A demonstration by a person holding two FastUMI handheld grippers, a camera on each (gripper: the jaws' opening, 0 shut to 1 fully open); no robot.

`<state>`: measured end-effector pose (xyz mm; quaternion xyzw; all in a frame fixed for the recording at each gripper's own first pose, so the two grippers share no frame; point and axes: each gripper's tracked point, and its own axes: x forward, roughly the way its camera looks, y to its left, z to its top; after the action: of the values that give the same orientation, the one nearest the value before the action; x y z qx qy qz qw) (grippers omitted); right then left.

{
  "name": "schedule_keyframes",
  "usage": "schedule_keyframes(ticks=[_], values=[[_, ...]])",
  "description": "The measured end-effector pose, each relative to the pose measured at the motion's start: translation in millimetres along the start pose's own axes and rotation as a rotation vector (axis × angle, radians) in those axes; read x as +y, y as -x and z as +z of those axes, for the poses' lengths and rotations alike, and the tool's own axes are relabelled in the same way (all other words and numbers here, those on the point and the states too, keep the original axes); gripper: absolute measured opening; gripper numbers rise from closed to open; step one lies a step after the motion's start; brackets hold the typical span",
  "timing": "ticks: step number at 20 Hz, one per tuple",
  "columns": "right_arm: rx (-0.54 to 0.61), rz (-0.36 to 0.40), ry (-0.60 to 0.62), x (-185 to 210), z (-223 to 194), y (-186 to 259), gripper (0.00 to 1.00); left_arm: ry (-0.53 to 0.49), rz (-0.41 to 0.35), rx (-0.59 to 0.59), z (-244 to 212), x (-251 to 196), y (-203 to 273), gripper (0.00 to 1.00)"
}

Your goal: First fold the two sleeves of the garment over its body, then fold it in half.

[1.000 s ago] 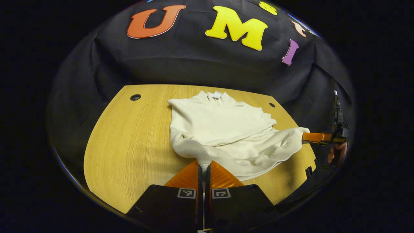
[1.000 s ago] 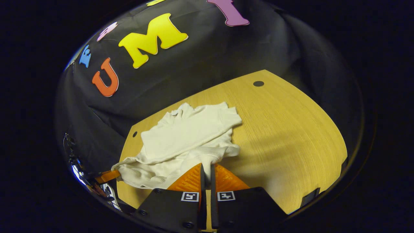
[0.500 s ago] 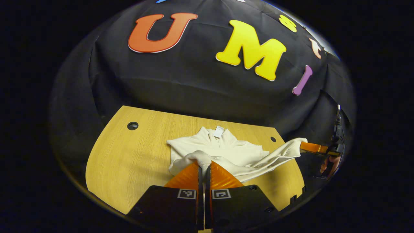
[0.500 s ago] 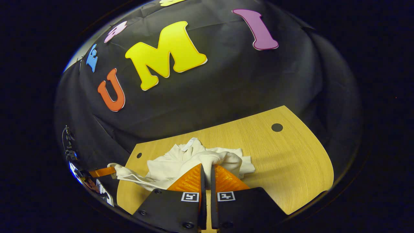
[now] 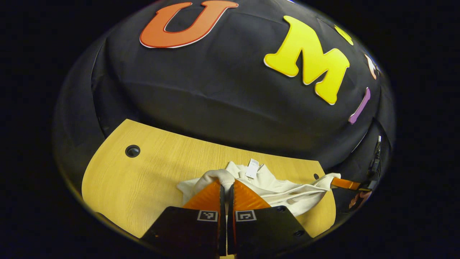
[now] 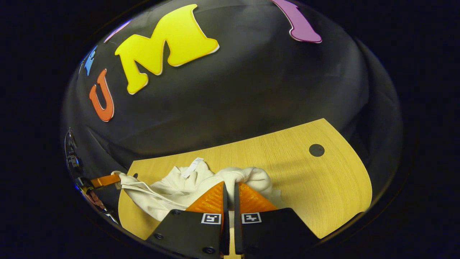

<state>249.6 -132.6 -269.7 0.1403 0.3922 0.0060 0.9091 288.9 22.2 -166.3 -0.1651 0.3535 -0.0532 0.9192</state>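
The cream garment (image 5: 276, 190) lies bunched low in the frame of the left gripper view, on the wooden surface (image 5: 151, 172) near its far edge, with its collar tag (image 5: 253, 168) standing up just above the folds. You have its hem carried up toward the collar, so the cloth is doubled over itself. Your left tongs (image 5: 227, 184) sit at the bottom centre of that view, pressed narrow with a roll of the cloth pinched between both fingers. At the lower right of the same view your right tongs (image 5: 337, 182) grip the other corner of the hem, the fabric stretched in a taut band between the two; a hand (image 5: 357, 199) shows just below them. In the right gripper view the garment (image 6: 169, 190) sits at lower centre, the tag (image 6: 192, 167) up and left of the right tongs (image 6: 230, 185), which are likewise closed narrow on a bulge of cloth. The left tongs (image 6: 107, 180) appear at the lower left, holding the far corner. Round holes (image 5: 132, 151) pierce the surface, one toward the left in the left gripper view, another at right (image 6: 316, 150) in the right gripper view.
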Motion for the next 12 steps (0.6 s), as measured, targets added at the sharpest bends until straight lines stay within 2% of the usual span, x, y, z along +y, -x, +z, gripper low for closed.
schedule_keyframes(ticks=[3,7,12], values=[[0.007,-0.003,0.032,-2.3,-7.7,-34.7,0.06,-0.010,0.022,-0.009,-8.0,14.1,-42.8,0.04],[-0.004,-0.023,-0.022,-9.3,-18.3,-81.7,0.06,-0.069,0.048,-0.022,-19.7,32.5,-88.7,0.04],[0.008,-0.077,-0.004,-17.7,-34.3,-111.5,0.06,-0.146,0.061,0.013,-32.1,20.1,-122.5,0.07]])
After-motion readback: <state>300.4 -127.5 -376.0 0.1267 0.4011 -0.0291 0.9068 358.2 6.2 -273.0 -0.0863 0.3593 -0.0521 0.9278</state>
